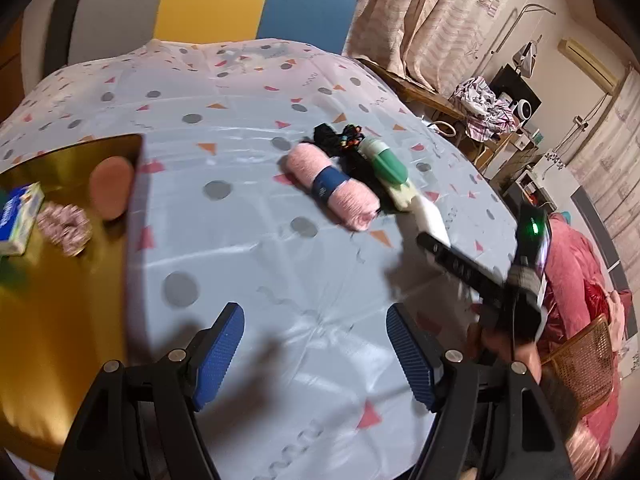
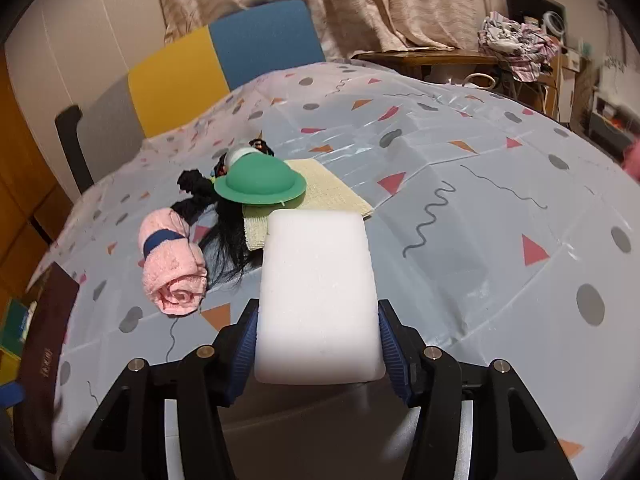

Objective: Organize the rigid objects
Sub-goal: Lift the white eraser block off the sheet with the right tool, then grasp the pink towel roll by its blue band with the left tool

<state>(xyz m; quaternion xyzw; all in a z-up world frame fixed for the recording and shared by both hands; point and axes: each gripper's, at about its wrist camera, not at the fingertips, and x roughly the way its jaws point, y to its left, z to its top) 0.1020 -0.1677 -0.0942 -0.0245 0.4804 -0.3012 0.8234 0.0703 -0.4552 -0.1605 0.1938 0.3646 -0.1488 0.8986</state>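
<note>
While right gripper (image 2: 318, 344) pinches white block (image 2: 318, 292) across its short sides, block rides lifted above bench (image 2: 480, 220), near green cap (image 2: 260, 182) and pink towel roll (image 2: 172, 264). Looks light, foam-like, slightly squashy; matte, unlikely to slip. Hold sits at near end, far end unsupported, so might droop. Left gripper (image 1: 316, 356) spread, empty, beside gold tray (image 1: 72, 272).
</note>
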